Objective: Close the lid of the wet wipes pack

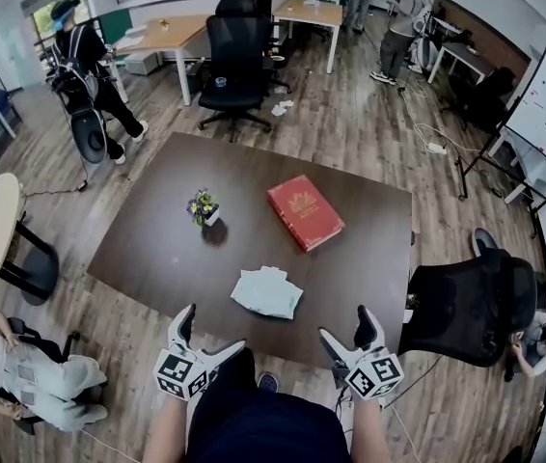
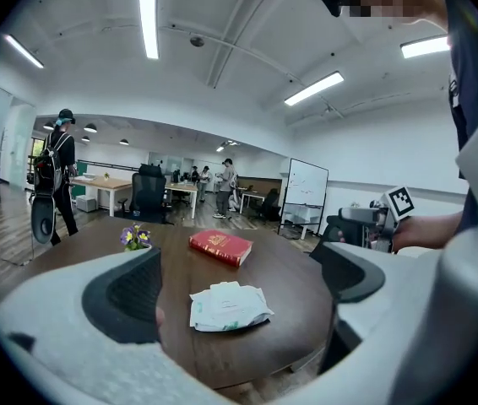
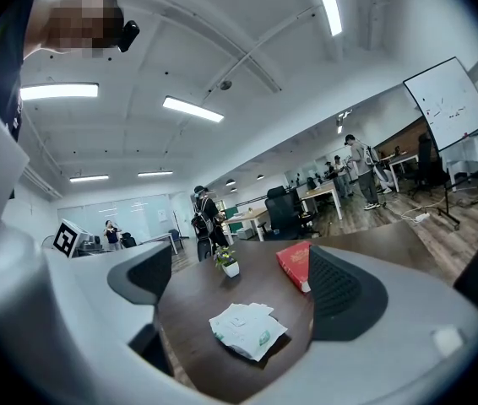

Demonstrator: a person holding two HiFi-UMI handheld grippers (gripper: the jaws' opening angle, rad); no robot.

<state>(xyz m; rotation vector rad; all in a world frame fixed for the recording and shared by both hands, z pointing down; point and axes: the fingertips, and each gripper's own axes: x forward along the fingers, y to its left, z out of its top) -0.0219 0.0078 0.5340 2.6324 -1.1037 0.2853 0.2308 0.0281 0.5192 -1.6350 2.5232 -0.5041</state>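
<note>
The wet wipes pack (image 1: 266, 292), white with green print, lies flat on the dark brown table (image 1: 157, 249) near its front edge. It also shows in the left gripper view (image 2: 226, 305) and the right gripper view (image 3: 247, 329), with a pale flap on top; how the lid stands I cannot tell. My left gripper (image 1: 205, 338) hovers at the front edge, left of the pack, jaws wide apart and empty (image 2: 237, 278). To the pack's right my right gripper (image 1: 348, 336) is open too, holding nothing (image 3: 241, 283). Both point toward the pack from short of it.
A red book (image 1: 304, 211) lies behind the pack, and a small pot of flowers (image 1: 204, 207) stands at the back left. A black office chair (image 1: 471, 307) is at the table's right. People stand and sit around the room, one seated at the lower left (image 1: 22, 369).
</note>
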